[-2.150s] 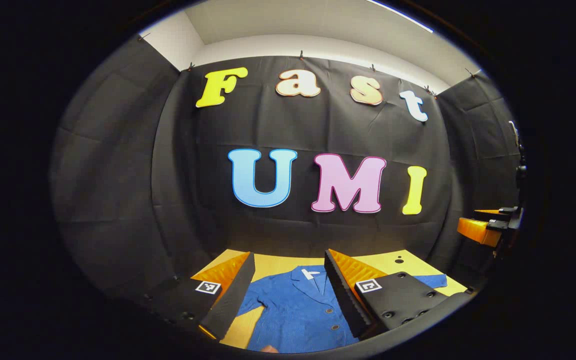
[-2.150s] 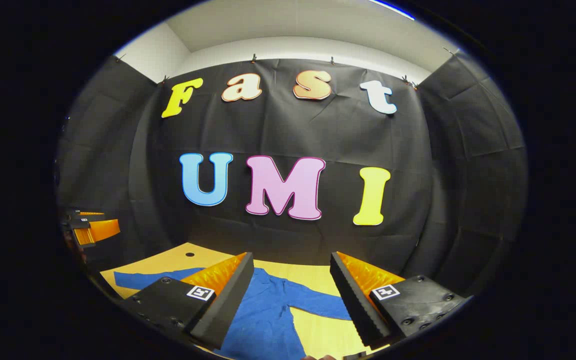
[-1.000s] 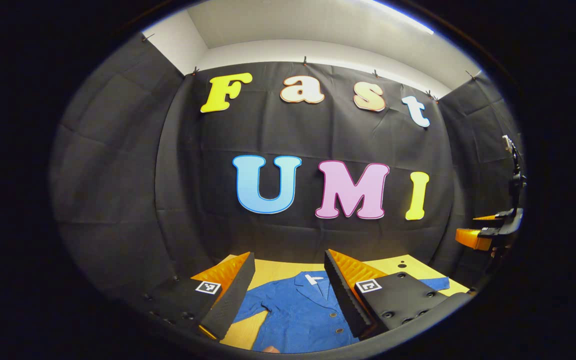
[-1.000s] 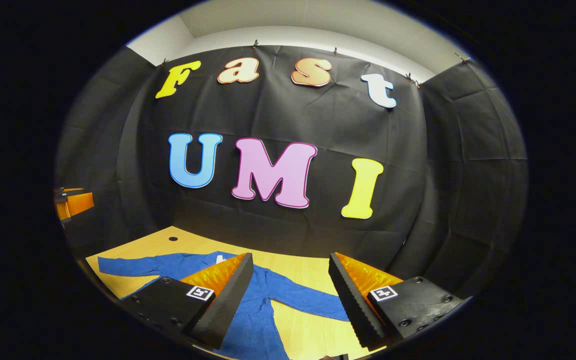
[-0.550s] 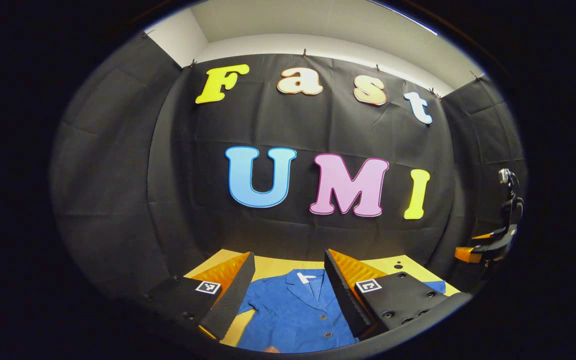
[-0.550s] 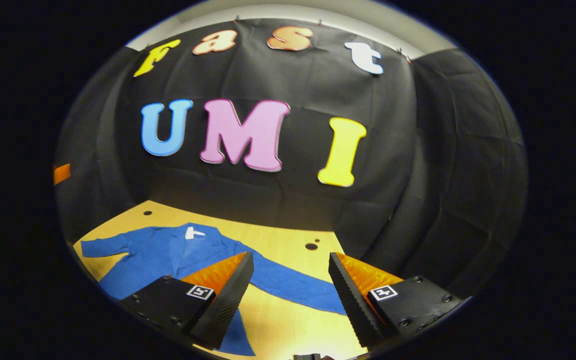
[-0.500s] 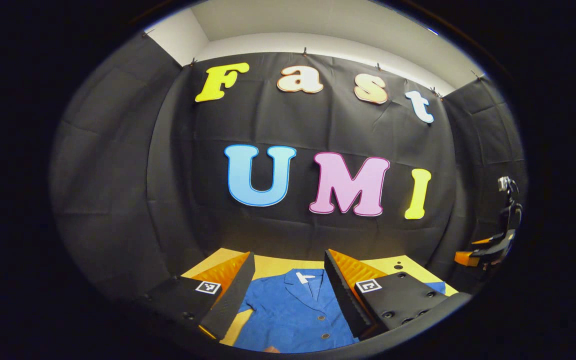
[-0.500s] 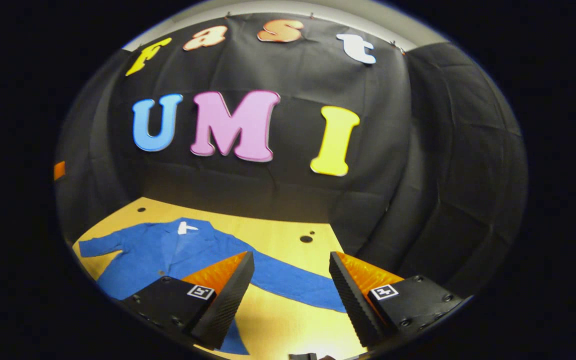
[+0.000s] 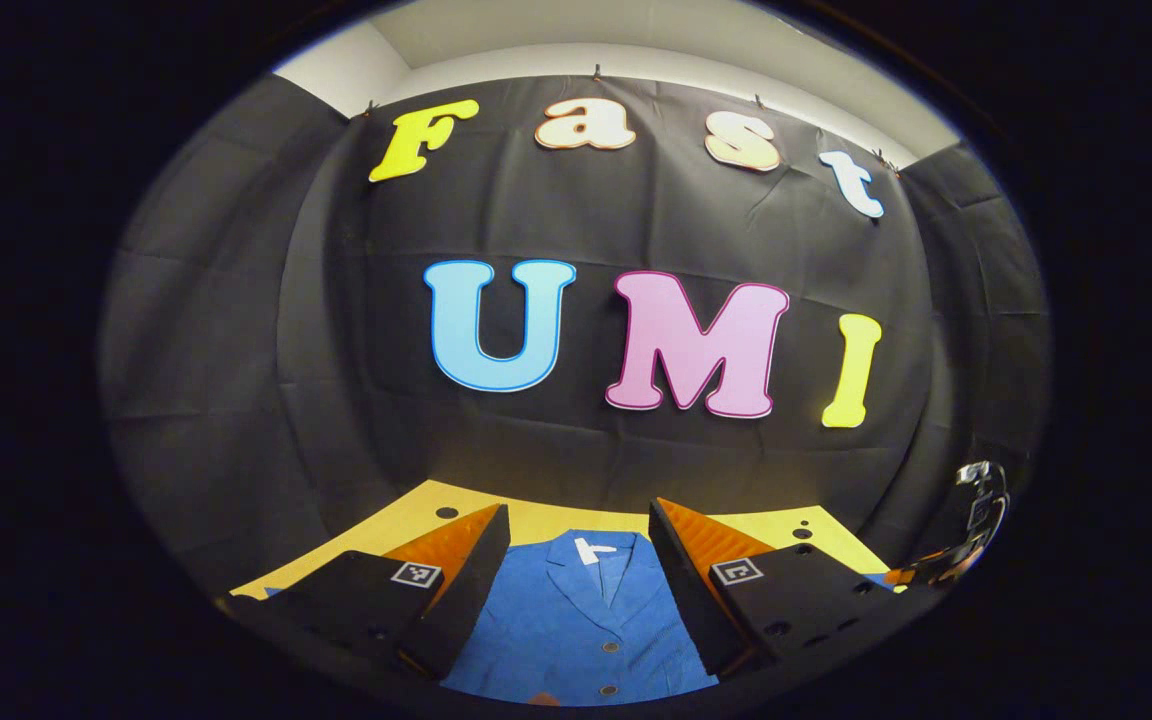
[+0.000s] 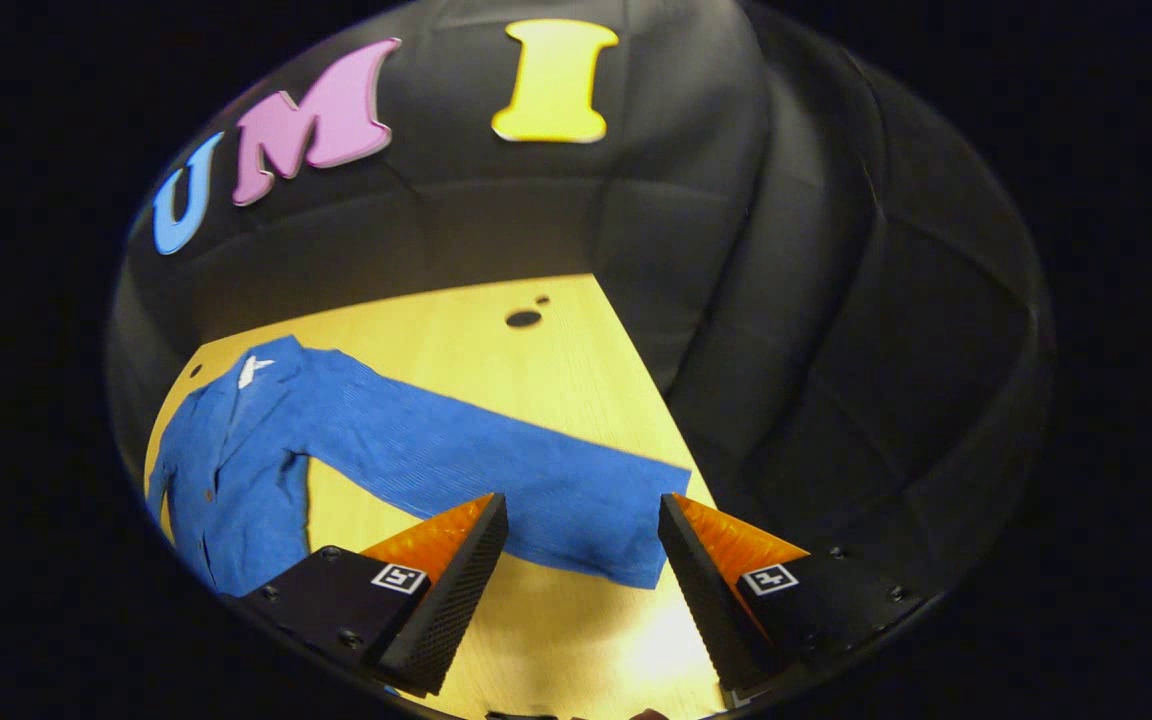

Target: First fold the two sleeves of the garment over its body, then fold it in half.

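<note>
Garment (image 10: 236,440) flat on table (image 10: 496,360), front up, collar toward booth wall. One sleeve (image 10: 496,470) stretched out across tabletop, away from body, cuff end near table's edge. Right gripper (image 10: 581,520) above that cuff, fingers spread either side, not touching cloth. Left gripper (image 9: 576,560) over garment body (image 9: 576,620), collar between its parted fingers, clear of fabric. Holes in tabletop behind sleeve, close to wall. In left gripper view, other gripper (image 9: 946,565) far off at right edge.

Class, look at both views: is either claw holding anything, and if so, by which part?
Nothing is held. The right claw is open above the blue jacket's sleeve cuff; the left claw is open over its collar.
</note>
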